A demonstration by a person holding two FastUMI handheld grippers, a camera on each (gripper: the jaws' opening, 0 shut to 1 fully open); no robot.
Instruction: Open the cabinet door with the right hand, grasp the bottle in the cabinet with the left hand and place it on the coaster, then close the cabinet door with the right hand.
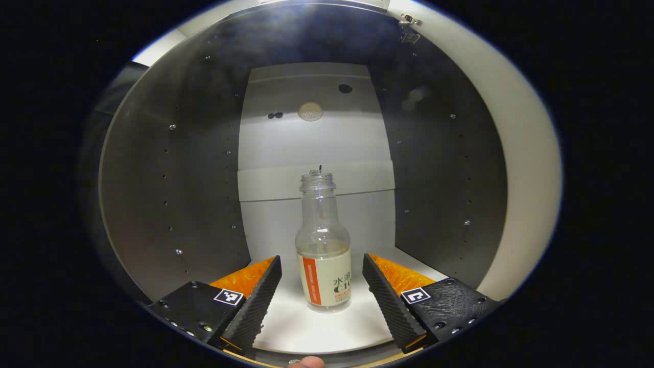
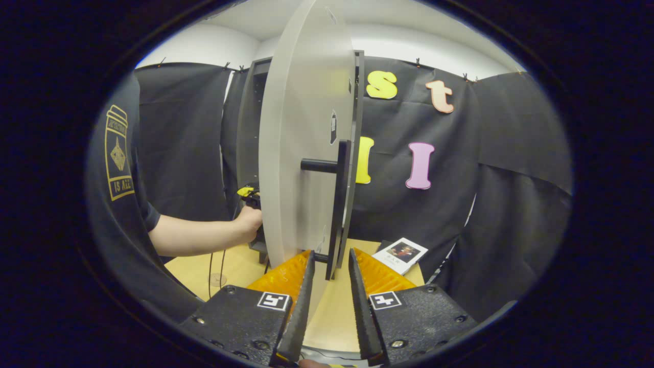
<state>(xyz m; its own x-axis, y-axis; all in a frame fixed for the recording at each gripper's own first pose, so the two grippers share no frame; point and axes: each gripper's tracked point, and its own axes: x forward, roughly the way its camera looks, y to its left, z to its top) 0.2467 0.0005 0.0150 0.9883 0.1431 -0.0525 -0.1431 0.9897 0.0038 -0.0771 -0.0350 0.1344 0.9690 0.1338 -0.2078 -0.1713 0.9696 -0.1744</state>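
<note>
bottle (image 1: 323, 255) between spread left claw (image 1: 322, 286) (untouched)

Ahead of my left gripper (image 1: 322, 286): clear glossy plastic bottle (image 1: 323, 245) w/ smooth paper-like label. Cabinet (image 1: 173, 179) side walls dark, matt, dotted w/ small shiny metal pegs; its floor smooth, pale, slight sheen. My finger pads (image 1: 255, 301) ribbed, rough. Ahead of my right gripper (image 2: 329, 283): cabinet door (image 2: 301, 153) smooth matt grey laminate, handle (image 2: 340, 204) matt. Tabletop (image 2: 327, 306) light wood. Glossy paper booklet (image 2: 400, 254) to the right.
</note>
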